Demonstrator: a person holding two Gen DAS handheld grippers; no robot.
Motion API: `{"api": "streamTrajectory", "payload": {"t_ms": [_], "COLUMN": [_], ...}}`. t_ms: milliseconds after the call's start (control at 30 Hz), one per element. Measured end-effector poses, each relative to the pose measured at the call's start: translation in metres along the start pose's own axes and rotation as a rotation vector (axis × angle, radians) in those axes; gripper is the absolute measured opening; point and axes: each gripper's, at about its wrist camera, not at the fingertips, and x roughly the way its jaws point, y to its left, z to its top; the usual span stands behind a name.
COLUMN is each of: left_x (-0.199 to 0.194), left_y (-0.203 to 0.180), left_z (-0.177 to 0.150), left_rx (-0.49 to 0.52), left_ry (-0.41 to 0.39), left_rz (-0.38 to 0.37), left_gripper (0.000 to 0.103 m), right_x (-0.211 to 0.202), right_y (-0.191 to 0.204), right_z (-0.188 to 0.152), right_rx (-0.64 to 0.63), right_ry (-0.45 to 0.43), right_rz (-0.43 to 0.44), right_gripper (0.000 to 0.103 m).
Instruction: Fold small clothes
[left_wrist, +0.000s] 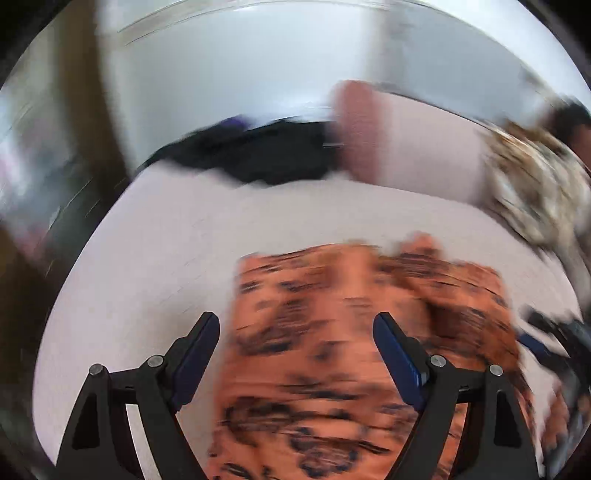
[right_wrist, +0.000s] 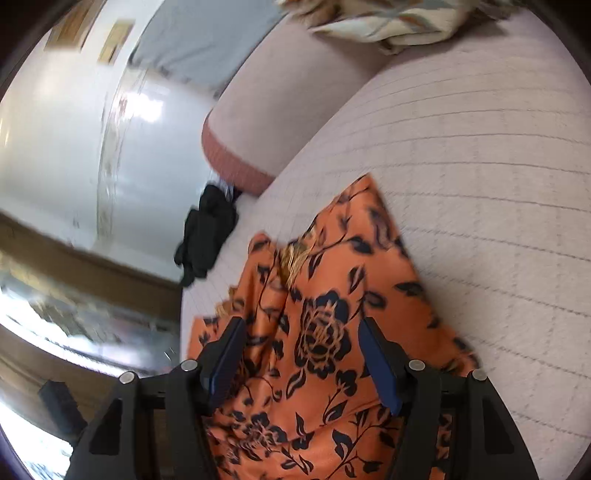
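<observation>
The surface is a bed (right_wrist: 480, 155) under a pale pinkish quilted cover with thin stitched lines running across it. On it lies the orange garment (right_wrist: 332, 332), printed with black flowers and leaves, partly folded over itself, with a yellowish fringe showing at an inner fold. Beyond it a pale pink bolster (right_wrist: 266, 122) with a darker reddish end rests on the bed, and a patterned cream cloth (right_wrist: 391, 22) is bunched at the far edge. A black garment (right_wrist: 207, 236) hangs crumpled over the bed's side, just below the bolster's end. Past the bed are a glossy white wall (right_wrist: 59, 122) and a brown band low down. The left tool (left_wrist: 295, 328) is released, its jaws spread wide above the orange garment without pressing it; that view is heavily blurred. The right tool (right_wrist: 301, 336) is also released, its jaws apart over the cloth.
</observation>
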Motion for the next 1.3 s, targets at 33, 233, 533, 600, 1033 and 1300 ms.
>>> {"api": "streamTrajectory", "payload": {"t_ms": [33, 233, 533, 600, 1033, 1300], "left_x": [0.008, 0.073, 0.084, 0.081, 0.094, 0.083], "left_y": [0.014, 0.038, 0.052, 0.053, 0.044, 0.06], "left_z": [-0.005, -0.042, -0.052, -0.048, -0.039, -0.041], "left_rx": [-0.052, -0.073, -0.108, -0.115, -0.146, -0.199], "left_ry": [-0.005, 0.122, 0.185, 0.155, 0.188, 0.152], "left_rz": [0.02, 0.303, 0.213, 0.184, -0.023, -0.064], "left_gripper": [0.085, 0.085, 0.08, 0.08, 0.01, 0.007], "right_x": [0.005, 0.015, 0.063, 0.091, 0.184, 0.064], "right_y": [0.007, 0.049, 0.143, 0.169, 0.132, 0.069], "right_z": [-0.006, -0.043, -0.037, -0.031, -0.031, -0.013], "right_rx": [-0.034, -0.328, -0.552, -0.608, -0.635, -0.319], "right_ry": [0.007, -0.013, -0.016, 0.022, 0.168, -0.05], "right_rz": [-0.011, -0.152, -0.296, -0.36, -0.662, -0.477], "right_gripper": [0.067, 0.066, 0.068, 0.069, 0.027, 0.014]}}
